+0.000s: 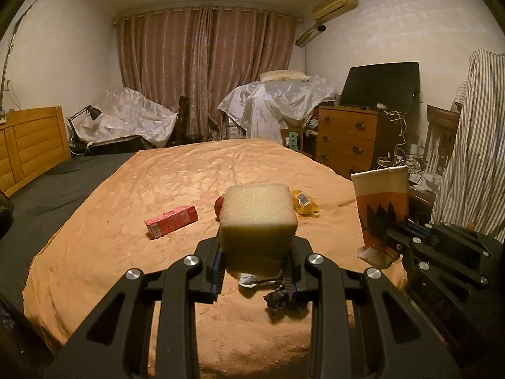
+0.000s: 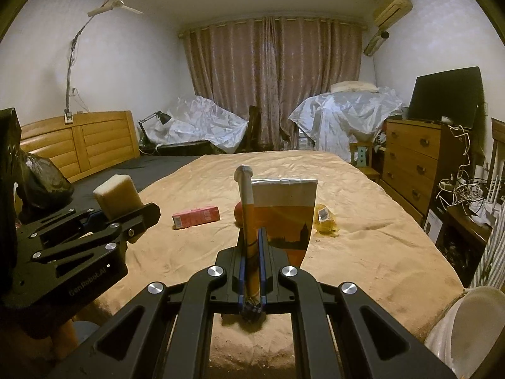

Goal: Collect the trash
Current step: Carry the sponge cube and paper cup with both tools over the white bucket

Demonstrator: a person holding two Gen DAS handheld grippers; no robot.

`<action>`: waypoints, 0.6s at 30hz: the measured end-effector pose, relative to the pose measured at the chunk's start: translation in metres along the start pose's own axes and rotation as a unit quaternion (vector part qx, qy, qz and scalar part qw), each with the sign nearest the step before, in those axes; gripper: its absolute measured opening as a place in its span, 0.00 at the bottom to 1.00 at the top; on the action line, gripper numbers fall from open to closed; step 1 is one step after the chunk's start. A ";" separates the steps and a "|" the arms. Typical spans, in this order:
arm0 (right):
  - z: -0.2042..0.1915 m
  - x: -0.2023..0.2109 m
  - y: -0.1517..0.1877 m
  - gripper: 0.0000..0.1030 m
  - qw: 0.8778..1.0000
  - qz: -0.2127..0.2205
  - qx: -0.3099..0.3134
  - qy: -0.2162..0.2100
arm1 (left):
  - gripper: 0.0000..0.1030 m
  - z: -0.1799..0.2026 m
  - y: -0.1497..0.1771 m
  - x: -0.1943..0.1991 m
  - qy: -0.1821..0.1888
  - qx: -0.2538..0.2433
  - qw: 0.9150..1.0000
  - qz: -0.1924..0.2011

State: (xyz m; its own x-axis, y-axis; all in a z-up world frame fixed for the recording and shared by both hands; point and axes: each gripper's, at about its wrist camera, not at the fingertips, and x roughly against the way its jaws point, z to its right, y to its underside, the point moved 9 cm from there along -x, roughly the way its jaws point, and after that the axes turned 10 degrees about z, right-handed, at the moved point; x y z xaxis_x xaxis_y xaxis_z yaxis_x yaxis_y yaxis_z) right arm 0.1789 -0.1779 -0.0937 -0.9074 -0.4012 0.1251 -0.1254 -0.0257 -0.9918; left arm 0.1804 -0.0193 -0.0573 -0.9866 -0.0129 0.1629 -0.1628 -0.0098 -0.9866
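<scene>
Low in the middle of the left wrist view, the left gripper [image 1: 257,268] is clenched on a pale yellow foam sponge block [image 1: 258,218], which fills the centre of the frame above an orange bedspread [image 1: 126,237]. At the right edge the right gripper [image 1: 389,237] pinches a flattened orange paper cup with a dark skyline print [image 1: 380,208]. Only this view shows crumpled dark and silver scraps [image 1: 271,293] lying on the bedspread under the sponge.

From the right wrist view, the same cup [image 2: 277,218] stands squeezed flat between the closed blue pads [image 2: 241,271] at lower centre. Beyond it on the bedspread lie a pink rectangular carton [image 2: 195,216], a red round object [image 2: 239,213] half hidden, and a crinkled yellow wrapper with a barcode label [image 2: 325,221]. This view alone shows a black plastic bag [image 2: 41,180] at the left edge and a white bin rim [image 2: 467,322] at lower right.
</scene>
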 end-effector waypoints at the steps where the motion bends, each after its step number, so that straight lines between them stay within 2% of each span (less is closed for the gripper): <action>1: 0.000 0.000 0.000 0.07 1.000 0.000 0.000 0.000 | 0.27 0.000 0.000 0.000 0.000 0.001 1.000 0.000; 5: -0.001 0.000 -0.005 0.07 1.000 0.000 -0.001 0.003 | 0.27 0.003 0.000 0.000 0.005 0.000 1.000 -0.001; 9: 0.016 0.011 -0.015 0.07 1.000 0.002 -0.003 0.016 | 0.27 0.019 -0.005 -0.004 0.027 -0.002 1.000 0.000; 13: 0.050 0.031 -0.027 0.07 0.999 0.006 0.001 0.043 | 0.27 0.047 -0.009 -0.010 0.058 0.000 0.998 -0.001; 18: 0.117 0.068 -0.035 0.07 0.996 0.000 0.004 0.090 | 0.27 0.099 -0.011 -0.019 0.113 0.004 0.994 -0.012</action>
State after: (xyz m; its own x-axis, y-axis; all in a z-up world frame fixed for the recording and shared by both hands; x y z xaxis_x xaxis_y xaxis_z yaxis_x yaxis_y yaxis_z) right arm 0.1685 -0.3109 -0.0538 -0.9646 -0.2307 0.1277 -0.1232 -0.0338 -0.9918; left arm 0.2025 -0.1175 -0.0485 -0.9607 0.2114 0.1797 -0.1870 -0.0145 -0.9823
